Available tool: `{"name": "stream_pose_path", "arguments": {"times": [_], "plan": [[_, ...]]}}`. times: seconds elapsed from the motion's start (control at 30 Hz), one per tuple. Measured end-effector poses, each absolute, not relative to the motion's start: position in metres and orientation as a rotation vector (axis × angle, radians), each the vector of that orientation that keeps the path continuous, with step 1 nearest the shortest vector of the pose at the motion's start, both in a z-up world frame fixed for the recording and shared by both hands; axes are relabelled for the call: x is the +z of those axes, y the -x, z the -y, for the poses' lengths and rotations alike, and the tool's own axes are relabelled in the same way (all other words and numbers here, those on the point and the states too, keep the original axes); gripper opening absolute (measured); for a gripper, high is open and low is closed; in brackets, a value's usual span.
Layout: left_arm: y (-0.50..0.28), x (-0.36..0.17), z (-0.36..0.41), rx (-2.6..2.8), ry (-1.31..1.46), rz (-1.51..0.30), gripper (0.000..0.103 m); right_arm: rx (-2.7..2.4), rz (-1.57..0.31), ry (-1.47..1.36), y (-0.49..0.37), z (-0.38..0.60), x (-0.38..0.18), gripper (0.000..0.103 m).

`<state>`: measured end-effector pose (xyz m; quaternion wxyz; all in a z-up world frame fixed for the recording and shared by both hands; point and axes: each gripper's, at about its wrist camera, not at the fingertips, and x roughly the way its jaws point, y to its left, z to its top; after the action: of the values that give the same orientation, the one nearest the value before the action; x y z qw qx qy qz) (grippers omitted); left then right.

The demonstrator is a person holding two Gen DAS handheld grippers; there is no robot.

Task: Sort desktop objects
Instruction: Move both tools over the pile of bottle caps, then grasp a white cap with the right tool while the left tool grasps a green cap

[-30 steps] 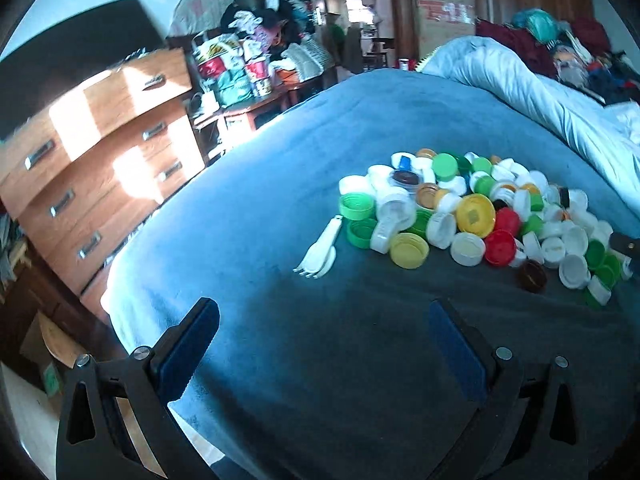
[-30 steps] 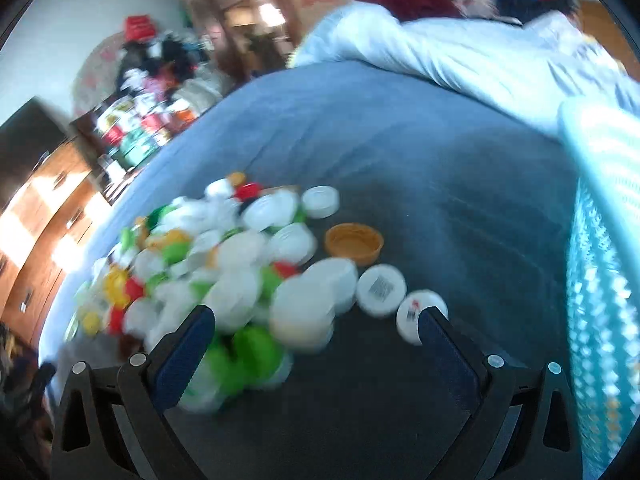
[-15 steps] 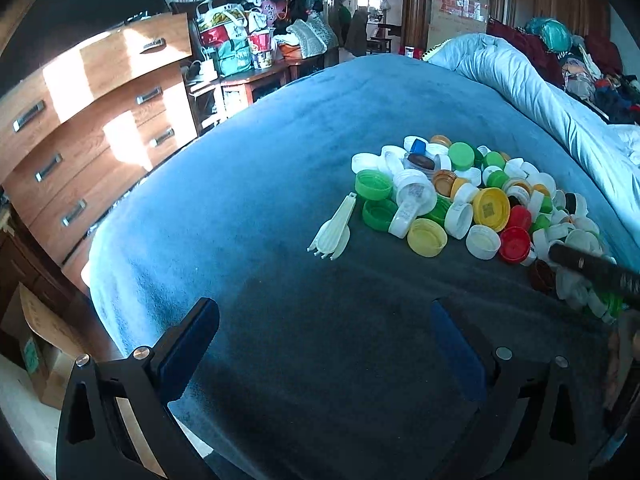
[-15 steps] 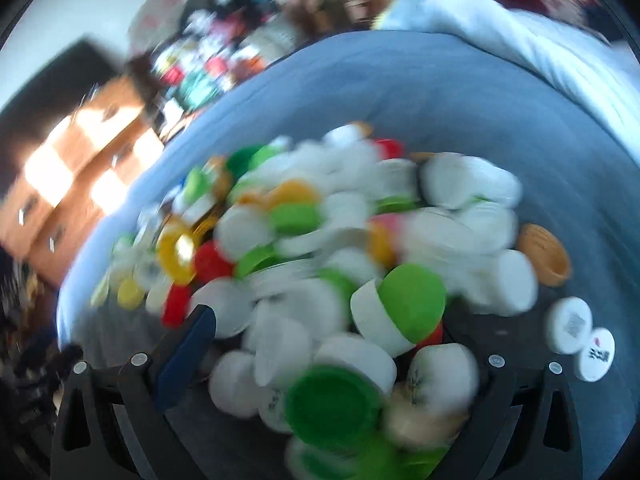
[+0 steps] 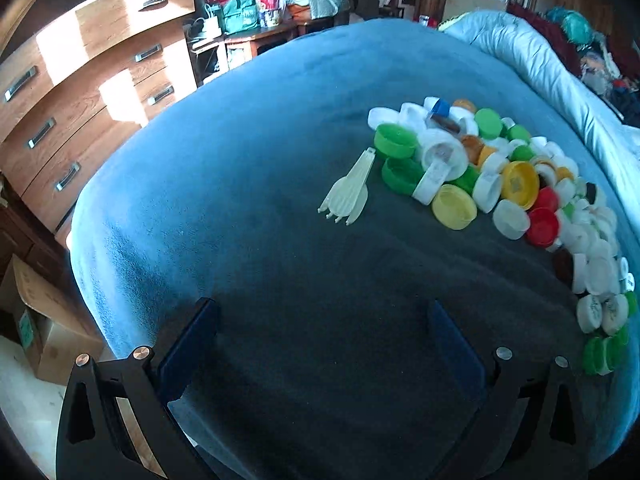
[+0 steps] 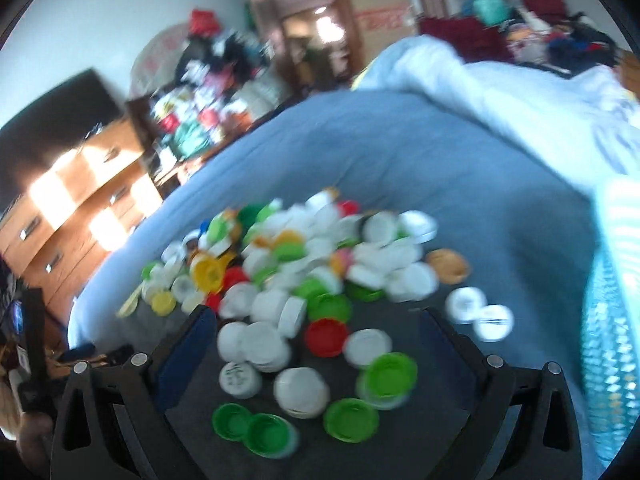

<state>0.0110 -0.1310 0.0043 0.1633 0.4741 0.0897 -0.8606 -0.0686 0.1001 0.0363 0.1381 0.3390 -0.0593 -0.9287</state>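
Lying on the blue blanket (image 5: 248,168), item one: a pale plastic spork (image 5: 349,191), flat, long axis running diagonally in the left wrist view, tines toward the near left, handle tip toward the far right, where it touches or nearly touches a green cap (image 5: 395,141). Item two: a heap of bottle caps (image 5: 496,184) just right of the spork, mostly white, with green, yellow, red, brown and one blue among them; many lie open side up. A large yellow cap (image 5: 454,206) sits at the heap's near edge, a red cap (image 5: 542,226) further right. My left gripper (image 5: 322,334) hangs over bare blanket near the bed's edge, well short of the spork, fingers spread wide, holding nothing. My right gripper (image 6: 316,342) hangs over the near side of the same heap (image 6: 304,264), fingers likewise wide apart and empty, with white, red and green caps lying between and below them; this view is blurred. A turquoise mesh basket (image 6: 612,320) stands at the far right. Room: wooden chest of drawers (image 5: 80,92) left of the bed, sunlit; a cluttered table (image 5: 260,12) beyond; a pale blue quilt (image 5: 540,64) bunched along the bed's right; a cardboard box (image 5: 36,328) on the floor.
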Motion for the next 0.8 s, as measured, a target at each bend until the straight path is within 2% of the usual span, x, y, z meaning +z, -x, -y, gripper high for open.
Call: {"name": "stream_pose_path", "arguments": {"times": [0.03,0.1,0.17,0.2,0.6,0.7,0.73,0.8], "plan": [[-0.011,0.004,0.128,-2.451,-1.356,-0.232,0.102,-2.704,0.171,-0.981,0.062,-0.107,0.036,0.103],[-0.011,0.004,0.125,-2.451,-1.362,-0.196,0.102,-2.711,0.165,-1.009,0.05,-0.116,0.03,0.096],[-0.012,0.004,0.126,-2.455,-1.37,-0.187,0.102,-2.678,0.148,-1.076,0.046,-0.123,0.022,0.073],[-0.012,0.004,0.127,-2.459,-1.375,-0.186,0.102,-2.644,0.151,-1.113,0.044,-0.123,0.014,0.07],[-0.012,0.005,0.132,-2.472,-1.378,-0.242,0.102,-2.453,-0.026,-1.151,0.02,-0.069,-0.021,0.068],[-0.011,0.005,0.131,-2.47,-1.373,-0.24,0.102,-2.444,-0.075,-1.155,0.021,-0.066,-0.029,0.065],[-0.011,0.005,0.131,-2.471,-1.372,-0.244,0.102,-2.447,-0.086,-1.151,0.02,-0.066,-0.029,0.06],[-0.011,0.004,0.132,-2.47,-1.372,-0.248,0.102,-2.453,-0.067,-1.164,0.023,-0.072,-0.027,0.035]]}}
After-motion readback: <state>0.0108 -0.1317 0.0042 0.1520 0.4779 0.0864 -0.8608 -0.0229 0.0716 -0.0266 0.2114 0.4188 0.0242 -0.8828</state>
